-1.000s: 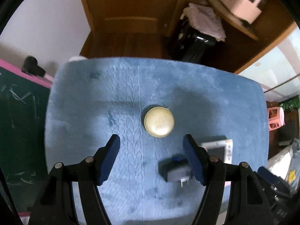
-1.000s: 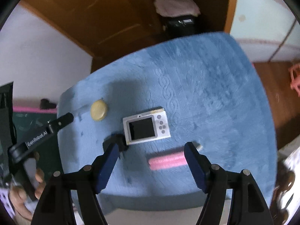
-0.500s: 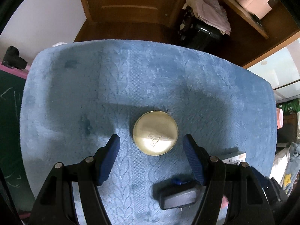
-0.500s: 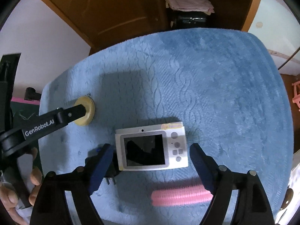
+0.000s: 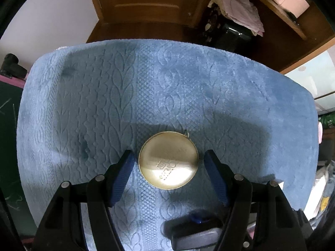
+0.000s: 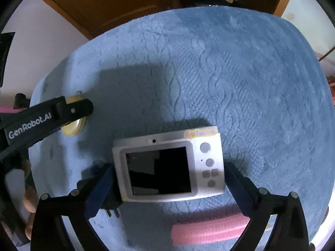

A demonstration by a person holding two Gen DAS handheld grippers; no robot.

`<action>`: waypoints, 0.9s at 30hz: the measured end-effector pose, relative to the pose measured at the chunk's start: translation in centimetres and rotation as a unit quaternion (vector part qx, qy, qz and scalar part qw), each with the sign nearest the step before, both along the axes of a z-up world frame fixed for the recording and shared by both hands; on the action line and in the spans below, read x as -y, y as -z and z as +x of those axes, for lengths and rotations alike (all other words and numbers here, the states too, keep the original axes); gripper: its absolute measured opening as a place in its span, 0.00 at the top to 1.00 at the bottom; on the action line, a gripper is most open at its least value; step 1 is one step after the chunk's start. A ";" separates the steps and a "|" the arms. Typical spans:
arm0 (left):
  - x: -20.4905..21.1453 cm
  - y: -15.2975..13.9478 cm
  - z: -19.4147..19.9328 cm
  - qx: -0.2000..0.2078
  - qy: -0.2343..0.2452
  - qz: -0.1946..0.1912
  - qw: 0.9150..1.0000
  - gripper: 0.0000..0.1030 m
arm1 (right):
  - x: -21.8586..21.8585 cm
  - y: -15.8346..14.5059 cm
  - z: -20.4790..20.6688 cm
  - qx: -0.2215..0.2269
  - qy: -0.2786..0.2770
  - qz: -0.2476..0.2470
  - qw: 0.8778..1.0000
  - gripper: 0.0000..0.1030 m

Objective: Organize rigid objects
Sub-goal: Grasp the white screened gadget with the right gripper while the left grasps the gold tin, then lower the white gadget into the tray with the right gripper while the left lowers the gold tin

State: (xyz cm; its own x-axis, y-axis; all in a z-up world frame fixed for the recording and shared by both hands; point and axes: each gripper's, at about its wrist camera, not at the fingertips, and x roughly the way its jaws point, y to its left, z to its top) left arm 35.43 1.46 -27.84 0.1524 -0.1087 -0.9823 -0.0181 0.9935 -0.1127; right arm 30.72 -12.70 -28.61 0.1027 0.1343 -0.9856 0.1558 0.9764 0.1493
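On the plush, cable-embossed blue mat [image 5: 188, 87], the left gripper [image 5: 168, 163] spreads around a round brassy tin [image 5: 168, 160]; the right gripper [image 6: 167, 179] spreads beside a flat silver camera [image 6: 168, 169]

Both views are fisheye cameras, each one looking forward along the two fingers of its own tool and steeply down on the same blue textured cloth [image 5: 167, 87].

The left wrist view sits close above the cloth; its left hand-held gripper [image 5: 168, 163] frames a round gold tin [image 5: 168, 160], and a wooden door [image 5: 146, 2] fills the top.

The right wrist view is also close, over a silver digital camera [image 6: 169, 167] between the fingers of the right hand-held gripper [image 6: 169, 184].

The two views share the cloth, the tin — seen small at the left of the right view — and the door.
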 end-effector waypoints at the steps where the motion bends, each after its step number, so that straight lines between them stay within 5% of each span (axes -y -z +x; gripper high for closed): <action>1: 0.3 0.1 0.1 0.002 0.002 0.006 1.000 0.30 | -0.3 0.1 0.0 -0.001 -0.003 -0.006 1.000 0.01; 4: 1.0 0.4 0.1 0.010 0.012 0.028 0.999 0.31 | -1.6 0.3 0.0 -0.005 -0.025 -0.045 0.999 0.07; 6: 1.4 0.4 0.0 0.020 0.018 0.037 0.999 0.42 | -2.4 0.2 -0.2 -0.002 -0.039 -0.058 0.998 0.09; 13: 0.7 -1.1 -1.2 0.039 0.022 0.024 0.999 0.43 | 0.0 -0.9 -1.2 0.017 -0.014 -0.019 1.000 0.10; 19: 0.2 -5.4 -3.4 0.064 0.028 -0.009 0.998 0.43 | 2.3 -3.9 -3.2 0.042 0.003 0.022 0.999 0.10; 27: 0.4 -14.2 -10.4 0.097 0.064 -0.056 0.992 0.43 | 5.2 -12.6 -8.9 0.121 -0.004 0.077 0.990 0.10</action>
State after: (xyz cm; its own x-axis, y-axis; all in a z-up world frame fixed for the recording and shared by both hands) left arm 25.07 1.10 -13.67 0.3148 -0.2461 -0.9167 0.1406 0.9672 -0.2114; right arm 21.84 -17.93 -16.02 0.3321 0.2825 -0.8999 0.0904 0.9402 0.3285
